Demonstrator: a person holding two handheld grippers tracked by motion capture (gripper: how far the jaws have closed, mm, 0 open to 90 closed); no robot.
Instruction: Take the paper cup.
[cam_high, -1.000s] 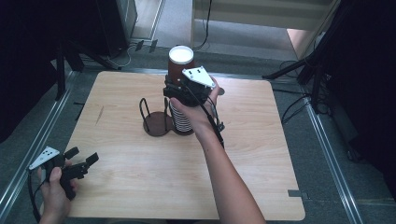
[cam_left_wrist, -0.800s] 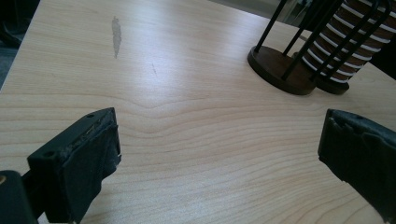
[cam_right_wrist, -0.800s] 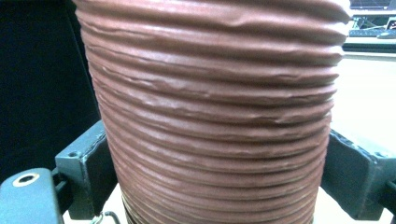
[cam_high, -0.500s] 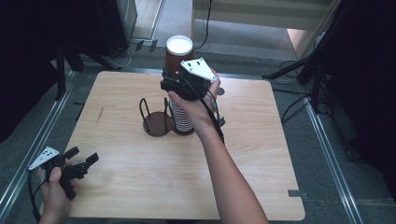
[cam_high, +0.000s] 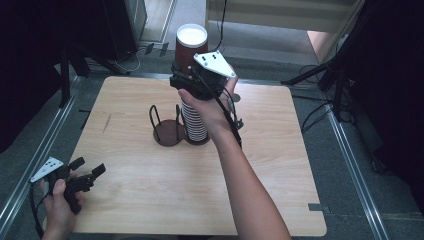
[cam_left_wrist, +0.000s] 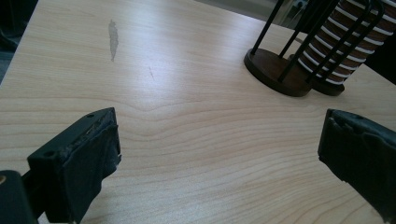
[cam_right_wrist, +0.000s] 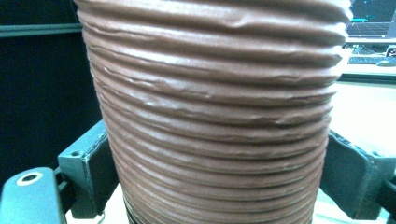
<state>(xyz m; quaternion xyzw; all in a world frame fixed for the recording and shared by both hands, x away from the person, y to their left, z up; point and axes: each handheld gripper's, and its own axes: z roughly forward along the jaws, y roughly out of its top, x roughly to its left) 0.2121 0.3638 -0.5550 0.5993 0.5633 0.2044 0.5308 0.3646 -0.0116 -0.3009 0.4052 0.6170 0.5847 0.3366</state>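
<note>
The right gripper (cam_high: 186, 80) clamps the ribbed brown cup (cam_high: 190, 44) between its jaws, holding it above the stack of cups (cam_high: 194, 120) in the wire holder (cam_high: 169, 127) near the middle of the worktop (cam_high: 280, 165). The left gripper (cam_high: 86, 173) rests wide open and empty at the worktop's near left corner.

Brown ribbed paper cup (cam_right_wrist: 215, 116) between two black jaws

The cup stands upright, close to the camera; one jaw presses its left side, the other its right, low on the wall; a dark background lies left, a pale surface right.
</note>
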